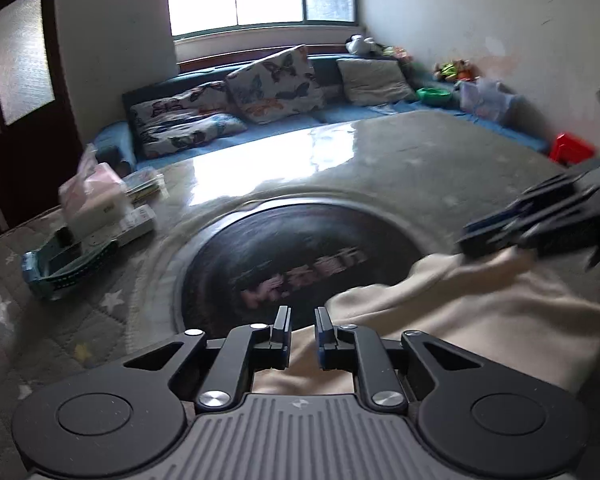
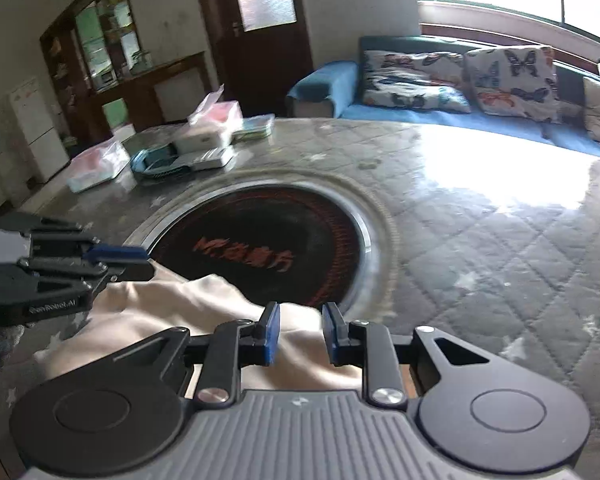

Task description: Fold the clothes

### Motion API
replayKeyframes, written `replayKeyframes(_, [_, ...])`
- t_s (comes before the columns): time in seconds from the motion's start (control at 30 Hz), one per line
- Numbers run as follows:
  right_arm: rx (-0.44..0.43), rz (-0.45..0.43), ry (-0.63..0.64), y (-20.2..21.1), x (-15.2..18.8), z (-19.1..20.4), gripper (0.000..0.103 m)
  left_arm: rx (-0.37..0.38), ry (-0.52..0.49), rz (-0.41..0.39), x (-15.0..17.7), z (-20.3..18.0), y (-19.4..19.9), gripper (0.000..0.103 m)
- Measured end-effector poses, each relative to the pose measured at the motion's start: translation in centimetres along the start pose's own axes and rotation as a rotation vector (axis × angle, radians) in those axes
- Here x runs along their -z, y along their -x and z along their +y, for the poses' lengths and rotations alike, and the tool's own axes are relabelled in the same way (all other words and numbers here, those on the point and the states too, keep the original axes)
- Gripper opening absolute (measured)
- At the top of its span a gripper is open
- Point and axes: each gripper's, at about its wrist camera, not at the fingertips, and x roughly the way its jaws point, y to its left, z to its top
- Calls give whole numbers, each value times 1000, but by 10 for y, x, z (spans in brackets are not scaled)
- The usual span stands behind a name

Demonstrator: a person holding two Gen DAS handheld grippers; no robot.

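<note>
Both grippers hang over the near edge of the cream garment (image 1: 440, 320), each with its jaws a little apart and nothing pinched between the pads. From its own camera the left gripper (image 1: 302, 326) shows a narrow gap with cloth lying below it, not in it; the right gripper (image 2: 300, 324) stands slightly wider, and again the fabric passes under the fingers, not between them. So the cloth looks let go, lying loose on the bench (image 2: 480, 240).

It lies bunched at the near side of the bench, its far edge lapping onto the dark round plate (image 2: 260, 248) sunk in the middle, with soft rumples and no crisp crease that I can see. Which piece of clothing it is, I cannot tell.

To my eye the step in hand is setting down one fold and readying the next. Done well, that means lifting both grippers clear so no pad drags the cloth back with it, then picking out two matching points on one edge, a corner for each side, before closing. Grips should take a single layer edge, low and flat to the bench, and both sides should travel together so the crease runs straight. Smoothing the rumples first would help.

Further off, a tissue pack (image 2: 216, 116), a white power strip (image 2: 210, 158) and a small blue tray (image 2: 156, 164) sit well apart at the far left, and a blue sofa (image 1: 340, 112) with butterfly cushions (image 1: 276, 84) runs behind; none of it crowds the work
</note>
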Motion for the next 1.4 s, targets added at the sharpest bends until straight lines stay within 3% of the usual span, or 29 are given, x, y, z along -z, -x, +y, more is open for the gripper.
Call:
replayKeyframes(0.1, [11, 25, -6, -17, 0, 3, 22, 59, 21, 23, -5, -10, -5, 12])
replayKeyframes(0.27, [45, 37, -7, -32, 1, 4, 22, 54, 25, 93, -5, -17, -31, 12])
replayKeyframes(0.57, [19, 1, 37, 12, 16, 10, 22, 48, 31, 83, -1, -16, -33, 13])
replayKeyframes(0.7, [75, 38, 29, 4, 30, 4, 21, 38, 22, 81, -1, -17, -33, 13])
replayKeyframes(0.77, [76, 27, -3, 6, 32, -4, 16, 37, 21, 81, -1, -18, -32, 13])
replayKeyframes(1.0, [85, -4, 18, 27, 25, -7, 16, 46, 18, 51, -2, -26, -15, 13])
replayKeyframes(1.2, [80, 44, 5, 6, 29, -16, 15, 142, -21, 9, 1, -63, 7, 13])
replayKeyframes(1.4, [51, 91, 26, 2, 22, -18, 15, 231, -107, -9, 0, -109, 5, 13])
